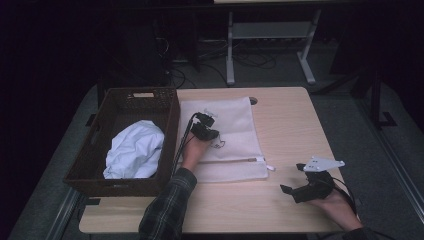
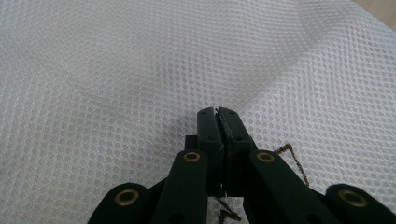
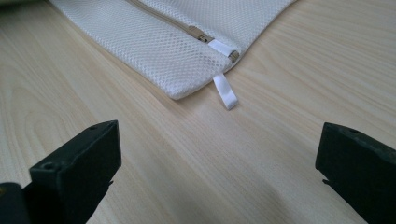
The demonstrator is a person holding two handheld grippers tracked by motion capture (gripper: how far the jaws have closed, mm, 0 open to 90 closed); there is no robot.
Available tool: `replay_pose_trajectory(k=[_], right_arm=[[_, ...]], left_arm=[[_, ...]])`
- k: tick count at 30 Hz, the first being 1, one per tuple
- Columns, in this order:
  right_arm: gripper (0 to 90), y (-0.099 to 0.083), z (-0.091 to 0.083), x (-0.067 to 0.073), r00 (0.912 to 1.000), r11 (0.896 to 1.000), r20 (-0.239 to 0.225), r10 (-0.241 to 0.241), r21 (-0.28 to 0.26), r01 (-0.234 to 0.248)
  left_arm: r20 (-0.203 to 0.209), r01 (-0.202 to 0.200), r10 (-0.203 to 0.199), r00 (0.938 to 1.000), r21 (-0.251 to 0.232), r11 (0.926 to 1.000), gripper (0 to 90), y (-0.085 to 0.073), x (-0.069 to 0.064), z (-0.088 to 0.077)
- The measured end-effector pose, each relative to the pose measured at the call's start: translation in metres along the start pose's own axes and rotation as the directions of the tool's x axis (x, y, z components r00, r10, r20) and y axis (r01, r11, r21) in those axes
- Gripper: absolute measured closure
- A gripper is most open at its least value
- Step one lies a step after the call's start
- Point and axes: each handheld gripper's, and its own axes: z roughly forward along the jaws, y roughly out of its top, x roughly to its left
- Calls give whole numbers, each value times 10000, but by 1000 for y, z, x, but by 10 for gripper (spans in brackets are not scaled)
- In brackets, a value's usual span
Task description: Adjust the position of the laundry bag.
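On the white mesh laundry bag (image 1: 225,135), left gripper (image 1: 209,119) rests, jaws pressed together; near right, right gripper (image 1: 292,179) hovers over table (image 1: 290,125), jaws spread.

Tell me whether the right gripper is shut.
No: the right gripper stands wide open over bare wooden table, nothing between its jaws.

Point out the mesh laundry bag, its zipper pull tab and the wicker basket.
mesh laundry bag (image 1: 235,120): high view, on its bare upper right panel.
zipper pull tab (image 3: 225,92): right gripper view, on the white ribbon loop.
wicker basket (image 1: 170,135): high view, on its right wall.
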Motion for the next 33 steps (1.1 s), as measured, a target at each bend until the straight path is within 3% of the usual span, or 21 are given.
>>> replay_pose_trajectory(k=[16,33], right_arm=[[0,0,0,1,10000,10000,-74,-24,-66,24],[0,0,-1,2,9999,9999,-152,-72,-141,69]], left_arm=[[356,-289,287,9990,68,9996,885,-6,-20,-3],[990,-706,700,9926,28,9975,885,0,-48,5]])
